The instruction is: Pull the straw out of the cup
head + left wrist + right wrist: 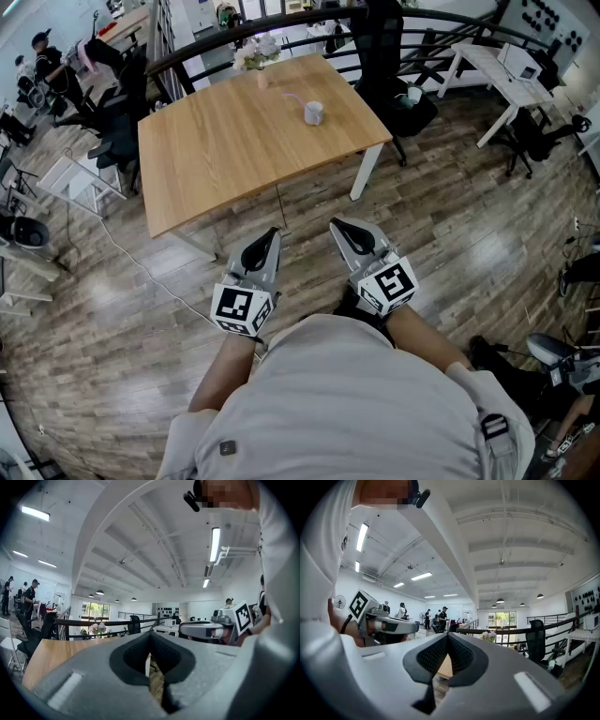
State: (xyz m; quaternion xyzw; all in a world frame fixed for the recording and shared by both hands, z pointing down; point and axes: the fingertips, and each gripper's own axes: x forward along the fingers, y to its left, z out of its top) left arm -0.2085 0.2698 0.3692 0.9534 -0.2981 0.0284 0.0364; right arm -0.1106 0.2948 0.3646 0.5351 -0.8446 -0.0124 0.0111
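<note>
Closest is the person in a light shirt (pixel 347 403), seen from above. Each hand holds a gripper out in front, flat and level. The left gripper (pixel 271 232) has its two jaws pressed together at the tips, with nothing between them. The right gripper (pixel 338 225) is closed tight the same way and holds nothing too. Each gripper has a white cube with a black square marker, one on the left (pixel 242 310) and one on the right (pixel 389 284). The two grippers are side by side, near each other but not touching.

Under them is a wooden floor (pixel 450 244). A white cable (pixel 141 267) lies across it on the left.

Farther away stands a wooden table (pixel 225 150) with white legs. The grippers are well apart from it. Near the far right corner of the table sits a small grey cup (pixel 314 113). A pink straw (pixel 292 97) sticks out of the cup and leans to the left. Just behind it, at the far edge, is a bunch of pale flowers (pixel 257 52).

Behind the table runs a dark railing (pixel 281 23). A black chair (pixel 380 42) stands by it, and a white desk (pixel 497 66) is off to the right. Some people (pixel 42 56) are far off on the left.
</note>
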